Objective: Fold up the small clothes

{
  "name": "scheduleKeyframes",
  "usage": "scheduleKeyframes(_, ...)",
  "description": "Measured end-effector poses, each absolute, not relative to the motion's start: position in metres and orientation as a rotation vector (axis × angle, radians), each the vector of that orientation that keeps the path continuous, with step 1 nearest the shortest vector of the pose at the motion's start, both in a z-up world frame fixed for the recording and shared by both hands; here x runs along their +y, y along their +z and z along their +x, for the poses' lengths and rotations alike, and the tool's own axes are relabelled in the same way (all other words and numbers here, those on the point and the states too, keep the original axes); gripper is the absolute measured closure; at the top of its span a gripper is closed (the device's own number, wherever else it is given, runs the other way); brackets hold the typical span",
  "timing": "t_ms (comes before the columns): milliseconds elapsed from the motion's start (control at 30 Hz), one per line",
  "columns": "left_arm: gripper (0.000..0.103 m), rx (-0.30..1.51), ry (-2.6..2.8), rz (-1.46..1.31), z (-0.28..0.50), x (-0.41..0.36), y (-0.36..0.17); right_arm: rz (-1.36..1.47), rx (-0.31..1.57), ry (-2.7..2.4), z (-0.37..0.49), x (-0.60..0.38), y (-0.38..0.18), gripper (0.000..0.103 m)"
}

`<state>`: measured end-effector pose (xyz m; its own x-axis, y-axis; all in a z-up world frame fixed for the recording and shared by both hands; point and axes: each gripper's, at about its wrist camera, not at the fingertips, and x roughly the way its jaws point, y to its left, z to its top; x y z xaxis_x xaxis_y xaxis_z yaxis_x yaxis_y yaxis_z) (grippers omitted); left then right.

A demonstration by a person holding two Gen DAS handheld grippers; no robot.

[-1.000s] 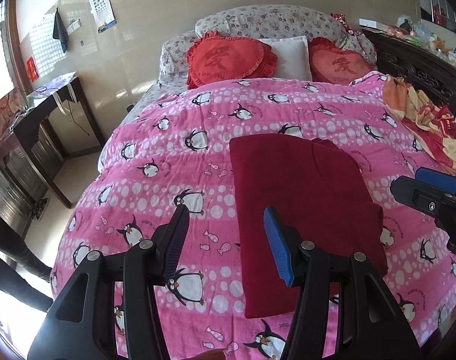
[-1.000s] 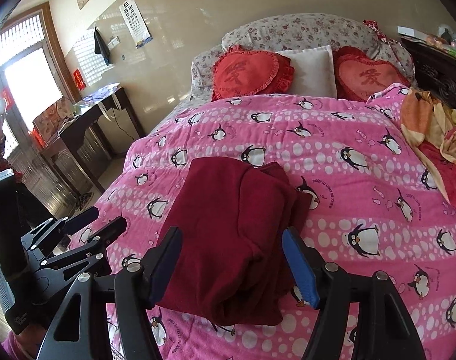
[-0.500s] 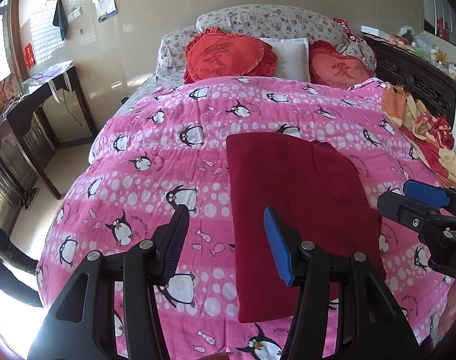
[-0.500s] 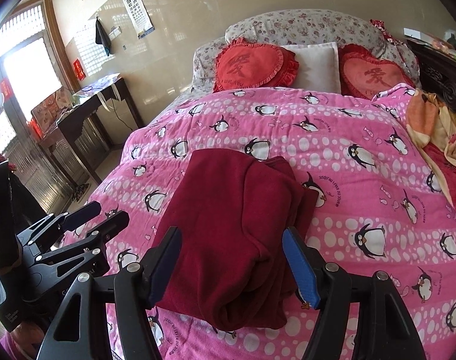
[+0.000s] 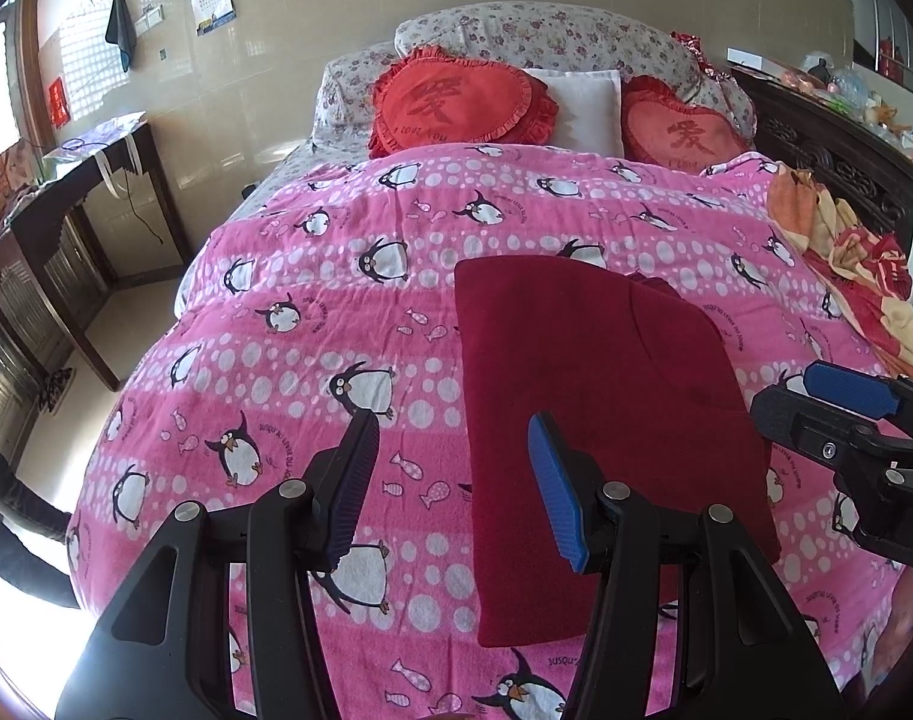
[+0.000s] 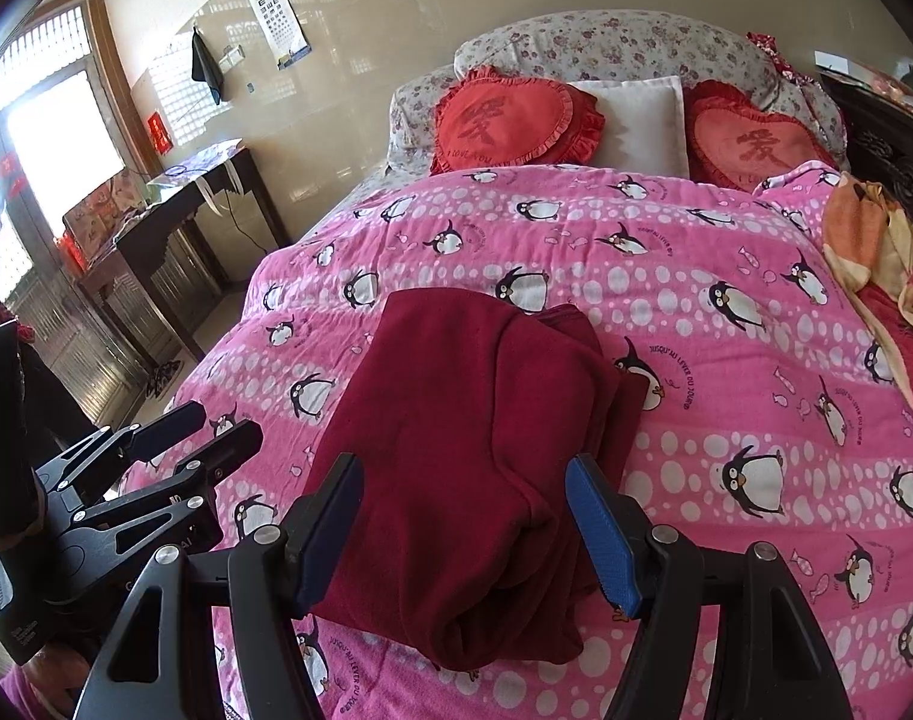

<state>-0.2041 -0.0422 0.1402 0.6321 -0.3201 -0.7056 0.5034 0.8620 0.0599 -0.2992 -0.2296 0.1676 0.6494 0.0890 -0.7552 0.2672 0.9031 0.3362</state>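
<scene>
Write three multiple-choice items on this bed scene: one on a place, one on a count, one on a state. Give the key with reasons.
1. Where does the dark red garment lie?
A. on the pink penguin quilt
B. on the floor
C. on the dark side table

2. How many red heart cushions are at the bed's head?
A. one
B. two
C. four

3. How is the garment?
A. hanging
B. folded, lying free
C. clamped in the right gripper

Key: A, quilt shows all round it; B, one each side of the white pillow; B, both grippers' fingers stand apart above it.

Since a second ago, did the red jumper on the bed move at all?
No. The red jumper lies folded on the same spot of the penguin quilt, its far edge beside the same penguin. Only the cameras shifted a bit.
</scene>
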Motion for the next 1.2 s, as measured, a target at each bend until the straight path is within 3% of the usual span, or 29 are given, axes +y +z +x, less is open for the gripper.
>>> scheduleKeyframes(1200,0.051,0.777,-0.485,0.259,-0.203,-0.0456,0.1309,0.453,0.892,-0.103,-0.2933,-0.2294,0.1581,0.035)
